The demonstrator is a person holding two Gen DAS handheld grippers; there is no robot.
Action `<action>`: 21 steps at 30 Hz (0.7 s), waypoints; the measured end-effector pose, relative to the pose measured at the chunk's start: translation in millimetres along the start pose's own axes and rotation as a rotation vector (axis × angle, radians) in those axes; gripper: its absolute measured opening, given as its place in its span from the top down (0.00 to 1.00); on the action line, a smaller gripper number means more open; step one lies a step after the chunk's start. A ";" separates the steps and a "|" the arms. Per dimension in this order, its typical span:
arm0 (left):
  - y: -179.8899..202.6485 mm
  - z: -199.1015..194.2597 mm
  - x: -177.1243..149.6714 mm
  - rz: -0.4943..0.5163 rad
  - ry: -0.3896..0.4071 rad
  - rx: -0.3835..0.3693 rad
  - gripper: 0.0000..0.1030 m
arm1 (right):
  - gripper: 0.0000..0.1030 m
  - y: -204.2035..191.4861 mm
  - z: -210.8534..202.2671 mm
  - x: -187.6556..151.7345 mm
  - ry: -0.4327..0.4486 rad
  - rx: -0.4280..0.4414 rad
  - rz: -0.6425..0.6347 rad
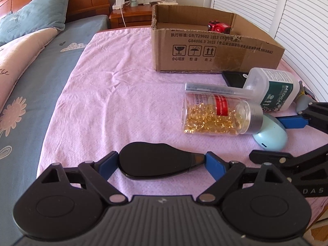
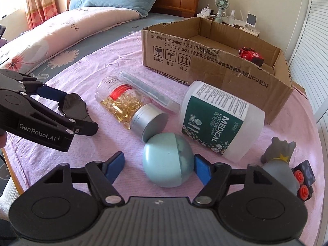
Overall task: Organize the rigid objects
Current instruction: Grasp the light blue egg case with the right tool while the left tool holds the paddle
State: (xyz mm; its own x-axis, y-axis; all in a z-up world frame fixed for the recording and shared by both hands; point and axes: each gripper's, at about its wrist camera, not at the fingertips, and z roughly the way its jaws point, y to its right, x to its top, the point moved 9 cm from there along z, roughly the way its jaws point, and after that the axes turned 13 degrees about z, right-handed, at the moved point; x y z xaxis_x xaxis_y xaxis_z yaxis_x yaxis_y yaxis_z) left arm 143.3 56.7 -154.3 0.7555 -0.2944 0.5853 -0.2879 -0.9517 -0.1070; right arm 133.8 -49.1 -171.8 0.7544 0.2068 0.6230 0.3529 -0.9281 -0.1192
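While the left tool (image 1: 162, 163) clamps the black case (image 1: 155, 162), the right tool (image 2: 158, 164), its far pad clear of the blue egg-shaped case (image 2: 168, 160), should close squarely before lifting toward the cardboard box (image 2: 215, 69).

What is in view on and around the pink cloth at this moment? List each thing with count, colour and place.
cardboard box: one, brown, far end of the pink cloth
toy car: one, red, inside the box
capsule bottle: one, clear with silver cap, lying mid-cloth
clear tube: one, behind the capsule bottle
cotton swab tub: one, white with green label, lying by the box
egg-shaped case: one, pale blue, between the right fingers
black flat device: one, between the left fingers
grey figurine: one, right edge
left gripper: closed on the black device
right gripper: only one finger touching the case
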 end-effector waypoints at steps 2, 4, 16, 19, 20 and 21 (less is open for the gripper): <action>0.5 -0.2 -0.2 0.002 0.000 0.001 0.13 | 0.40 3.6 -0.6 2.7 0.010 -0.007 0.005; 0.7 -0.2 -0.1 0.001 0.000 0.004 0.13 | 0.44 6.6 -1.1 4.7 0.014 -0.016 0.009; 2.2 -4.1 -4.8 0.012 0.022 0.015 0.12 | 0.43 12.7 -8.9 -4.8 0.010 -0.041 0.001; 2.7 -4.8 -5.0 0.025 0.031 0.017 0.12 | 0.43 13.0 -8.1 -3.9 0.014 -0.027 -0.004; 2.7 -4.5 -4.7 0.024 0.030 0.017 0.12 | 0.43 13.1 -7.7 -3.5 0.015 -0.022 -0.003; 2.5 -4.1 -4.3 0.022 0.030 0.016 0.12 | 0.43 13.4 -7.4 -3.2 0.016 -0.017 -0.001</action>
State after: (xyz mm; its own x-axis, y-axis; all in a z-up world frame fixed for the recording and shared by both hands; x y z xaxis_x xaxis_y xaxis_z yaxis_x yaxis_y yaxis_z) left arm 136.9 55.9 -153.8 0.7311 -0.3123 0.6066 -0.2943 -0.9465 -0.1326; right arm 132.0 -64.5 -169.7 0.7452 0.2032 0.6352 0.3444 -0.9329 -0.1056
